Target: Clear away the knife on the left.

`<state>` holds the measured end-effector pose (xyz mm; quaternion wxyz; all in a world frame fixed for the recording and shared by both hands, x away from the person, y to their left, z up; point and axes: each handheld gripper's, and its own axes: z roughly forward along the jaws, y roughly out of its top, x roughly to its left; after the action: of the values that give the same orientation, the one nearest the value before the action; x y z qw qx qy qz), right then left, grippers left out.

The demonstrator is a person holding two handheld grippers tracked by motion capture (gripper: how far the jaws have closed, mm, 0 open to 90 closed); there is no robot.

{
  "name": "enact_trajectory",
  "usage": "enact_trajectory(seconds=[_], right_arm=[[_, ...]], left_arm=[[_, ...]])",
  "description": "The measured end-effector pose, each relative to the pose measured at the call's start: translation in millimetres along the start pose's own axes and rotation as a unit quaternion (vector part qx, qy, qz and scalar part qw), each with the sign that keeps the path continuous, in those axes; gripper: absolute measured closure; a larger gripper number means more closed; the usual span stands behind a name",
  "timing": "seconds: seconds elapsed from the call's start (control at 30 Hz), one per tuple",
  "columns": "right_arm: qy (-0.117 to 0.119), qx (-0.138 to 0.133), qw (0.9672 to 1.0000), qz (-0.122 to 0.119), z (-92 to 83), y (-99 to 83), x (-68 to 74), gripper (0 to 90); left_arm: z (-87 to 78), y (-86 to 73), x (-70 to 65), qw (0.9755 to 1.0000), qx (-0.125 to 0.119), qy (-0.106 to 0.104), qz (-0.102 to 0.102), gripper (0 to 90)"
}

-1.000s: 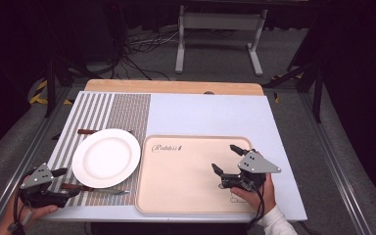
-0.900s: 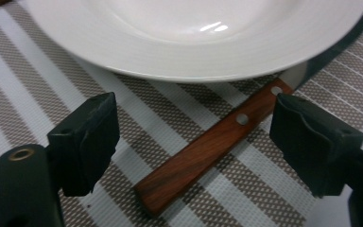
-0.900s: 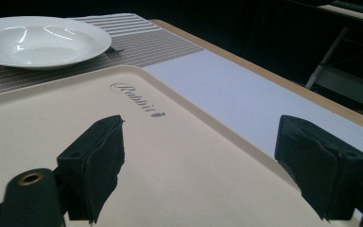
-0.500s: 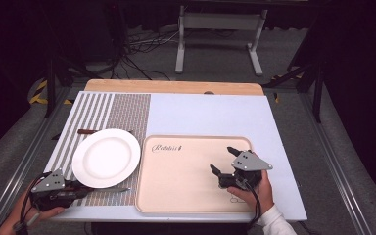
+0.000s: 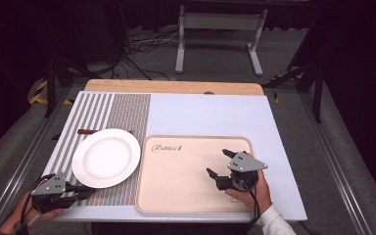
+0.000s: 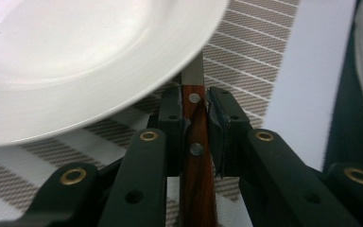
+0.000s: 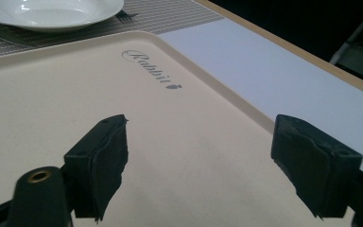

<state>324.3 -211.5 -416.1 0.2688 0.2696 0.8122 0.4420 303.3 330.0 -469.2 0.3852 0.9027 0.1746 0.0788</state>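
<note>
- The left gripper has just been closing its black jaws; they now pinch the knife by its riveted, reddish wooden handle.
- The knife lies on the striped woven placemat, its steel blade running under the rim of the round, glossy white plate.
- The right gripper hovers wide open and empty over the smooth beige tray.

left gripper: black jaws just closing, apparently pinching a wood-handled knife (near corner)
right gripper: jaws wide apart, hovering
</note>
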Motion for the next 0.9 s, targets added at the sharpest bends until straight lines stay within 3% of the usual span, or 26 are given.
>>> enact_trajectory(seconds=[0.23, 0.57, 0.67, 0.9], right_arm=[[0.001, -0.001, 1.0000, -0.001, -0.5, -0.1, 0.3, 20.3], [0.003, -0.002, 1.0000, -0.007, -0.7, 0.8, 2.0, 20.3], [0.003, -0.004, 1.0000, -0.007, -1.0, 0.8, 1.5, 20.3], [0.001, -0.008, 0.9999, -0.007, -2.6, 1.3, 1.2, 20.4]], left_arm=[[0.5, 8.1, -11.5, 0.9997, -0.005, -0.007, 0.021, 77.0], [-5.0, 16.4, -23.7, 0.9983, -0.051, -0.013, 0.026, 77.0], [-6.8, 20.5, -27.8, 0.9979, -0.055, -0.005, 0.035, 77.0], [-6.3, 31.5, -31.7, 0.9959, -0.083, 0.013, 0.032, 77.0]])
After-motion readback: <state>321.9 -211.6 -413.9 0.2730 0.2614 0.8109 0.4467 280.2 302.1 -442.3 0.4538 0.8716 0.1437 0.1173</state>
